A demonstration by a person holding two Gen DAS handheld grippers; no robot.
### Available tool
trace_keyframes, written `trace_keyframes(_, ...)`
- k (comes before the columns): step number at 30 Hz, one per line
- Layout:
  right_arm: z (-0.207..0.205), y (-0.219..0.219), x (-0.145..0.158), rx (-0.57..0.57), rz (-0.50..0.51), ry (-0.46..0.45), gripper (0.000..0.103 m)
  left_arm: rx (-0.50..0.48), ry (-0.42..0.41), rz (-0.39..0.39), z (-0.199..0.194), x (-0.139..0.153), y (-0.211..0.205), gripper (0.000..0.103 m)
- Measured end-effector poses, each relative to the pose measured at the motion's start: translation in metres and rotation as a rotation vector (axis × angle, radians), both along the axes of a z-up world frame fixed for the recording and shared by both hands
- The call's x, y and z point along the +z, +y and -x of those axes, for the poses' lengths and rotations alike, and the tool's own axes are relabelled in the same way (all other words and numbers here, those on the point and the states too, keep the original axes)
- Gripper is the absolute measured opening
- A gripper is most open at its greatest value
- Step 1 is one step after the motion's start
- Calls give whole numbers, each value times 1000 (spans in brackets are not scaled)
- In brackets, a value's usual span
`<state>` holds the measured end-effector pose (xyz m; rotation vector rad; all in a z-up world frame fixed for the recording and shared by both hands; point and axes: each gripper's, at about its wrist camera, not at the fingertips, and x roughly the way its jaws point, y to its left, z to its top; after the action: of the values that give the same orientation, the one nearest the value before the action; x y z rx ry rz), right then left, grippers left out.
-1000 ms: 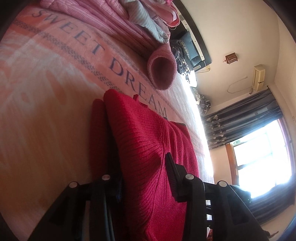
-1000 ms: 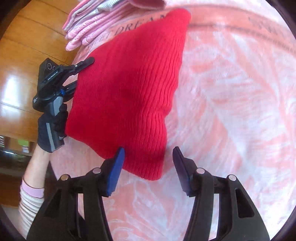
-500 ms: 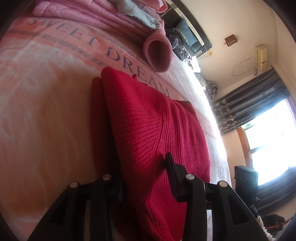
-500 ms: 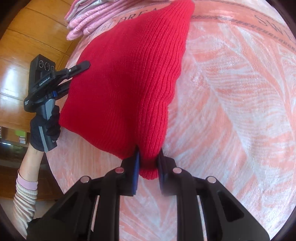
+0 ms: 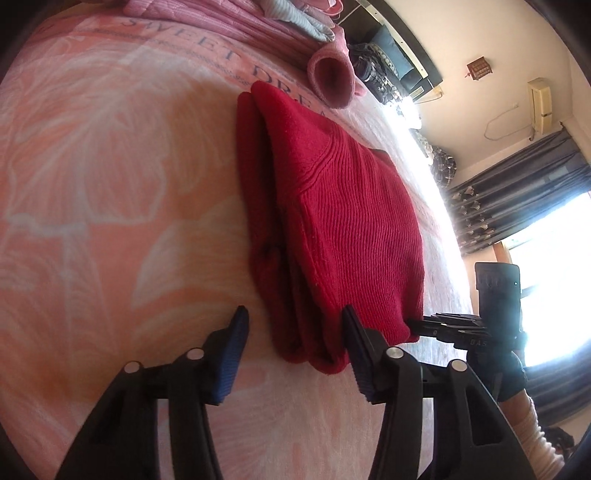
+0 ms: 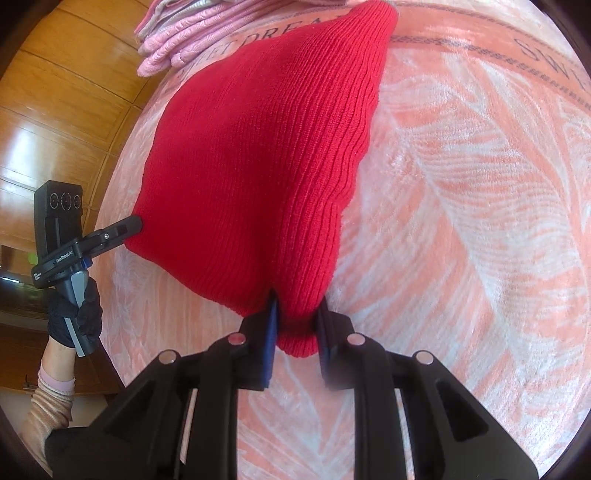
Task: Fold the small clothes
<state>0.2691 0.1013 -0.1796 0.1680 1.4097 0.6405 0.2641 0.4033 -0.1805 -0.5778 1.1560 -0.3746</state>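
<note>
A red ribbed knitted garment [image 6: 258, 158] lies folded in layers on the peach-pink blanket printed with pale leaves [image 6: 461, 221], its far end near a stack of pink folded clothes [image 5: 236, 22] and a rolled pink knit [image 5: 330, 79].

The right gripper [image 6: 295, 325] has its fingers drawn in narrow on the garment's near corner, pinching the knit between the blue pads [image 6: 269, 332].

The left gripper [image 5: 293, 328] stands with fingers wide, astride the other near corner but gripping nothing; its right finger [image 5: 354, 332] touches the fold.

To do this step well, I judge the left gripper should catch every layer at that corner before it closes. Then both corners ought to rise together and level, so the stack does not slide apart, and the near edge should land square on the far one.
</note>
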Motion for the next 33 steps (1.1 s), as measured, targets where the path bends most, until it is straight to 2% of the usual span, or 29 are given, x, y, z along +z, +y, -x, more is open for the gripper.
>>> trace_keyframes(2,1,3,0,1,9,-4,18,-18,-3,-49,-1,-6,-3,38)
trace_keyframes(7,2,5,-2,2,14,1,19,-35,-12,-62,-1,-5,-7,38)
trace_keyframes(12,1,3,0,4,-7,9,22,15,18,49,-10,1,4,41)
trace_keyframes(14,1,2,1,5,-16,9,23,34,27,51,-17,5,8,50)
trace_keyframes(19,4,2,4,9,-22,0,24,65,8,85,-34,12,13,57)
trace_keyframes(23,-1,-5,15,-24,-55,1,27,67,3,89,-44,9,9,58)
trace_keyframes(24,-6,-9,21,-40,-74,-4,29,67,-5,76,-47,10,7,58)
trace_keyframes(26,-22,-19,35,-87,-106,-36,42,62,-24,45,-56,15,4,58)
trace_keyframes(30,-77,-33,51,-197,-128,-63,46,84,-51,24,-85,22,11,58)
trace_keyframes(33,-121,-32,49,-231,-86,-86,48,116,-45,38,-111,17,19,58)
